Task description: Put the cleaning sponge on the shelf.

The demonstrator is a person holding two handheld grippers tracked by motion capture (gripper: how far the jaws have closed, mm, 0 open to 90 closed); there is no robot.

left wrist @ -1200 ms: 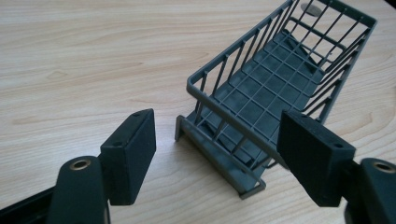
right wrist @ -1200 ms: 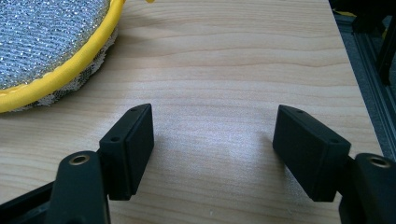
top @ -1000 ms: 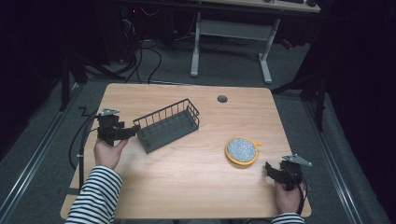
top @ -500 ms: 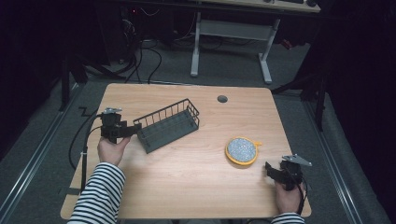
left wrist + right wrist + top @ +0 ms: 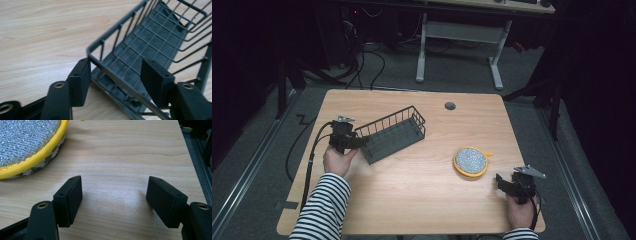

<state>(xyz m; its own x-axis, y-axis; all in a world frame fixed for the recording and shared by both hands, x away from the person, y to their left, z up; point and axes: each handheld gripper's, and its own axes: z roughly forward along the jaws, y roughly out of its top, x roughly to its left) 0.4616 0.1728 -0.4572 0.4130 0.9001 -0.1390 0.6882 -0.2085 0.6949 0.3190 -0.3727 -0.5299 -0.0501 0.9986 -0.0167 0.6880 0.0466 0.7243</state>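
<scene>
At the table's left, the dark wire basket (image 5: 393, 133) lies askew, left gripper (image 5: 353, 142) fingers closing astride its end rim, not clamped.

Lab or office workroom: adjustable-leg desk (image 5: 457, 30), cable tangle (image 5: 362, 55) on grey carpet floor (image 5: 462, 82), dark surroundings.

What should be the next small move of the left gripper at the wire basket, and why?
Probably finish closing. The left gripper straddles the end rim of the dark grey wire basket; its jaws have just been closing, yet the far pad looks clear of the wire. The right gripper rests open beside the round yellow-rimmed scouring pad.
</scene>
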